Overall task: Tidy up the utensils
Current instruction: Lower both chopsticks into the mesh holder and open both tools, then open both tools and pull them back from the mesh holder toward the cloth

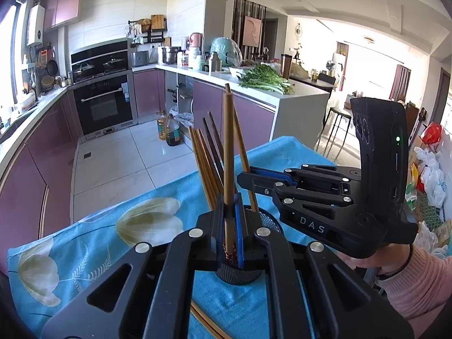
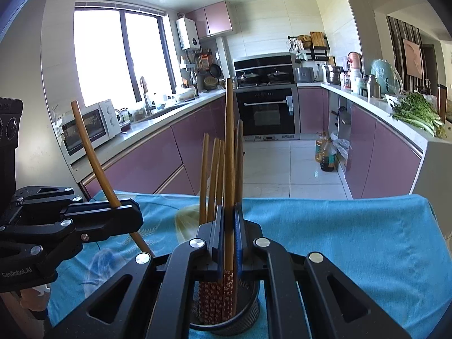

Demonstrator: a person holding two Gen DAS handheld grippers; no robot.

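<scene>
A black mesh holder [image 1: 240, 274] [image 2: 250, 309] stands on the blue flowered cloth [image 1: 93, 243] with several brown chopsticks [image 1: 206, 163] [image 2: 212, 175] upright in it. My left gripper [image 1: 229, 206] [image 2: 132, 212] is shut on one chopstick [image 1: 228, 141] [image 2: 90, 152]; its patterned lower end dips toward the holder. My right gripper [image 2: 229, 212] [image 1: 243, 175] is shut on another chopstick [image 2: 229, 141] [image 1: 240, 147], its red patterned end reaching into the holder. The two grippers are close together above the holder.
One more chopstick [image 1: 207, 323] lies flat on the cloth near the front edge. A person's hand in a pink sleeve [image 1: 418, 279] holds the right gripper. Beyond the table are the tiled floor, purple cabinets, oil bottles [image 1: 169, 130] and a counter with greens [image 2: 418, 113].
</scene>
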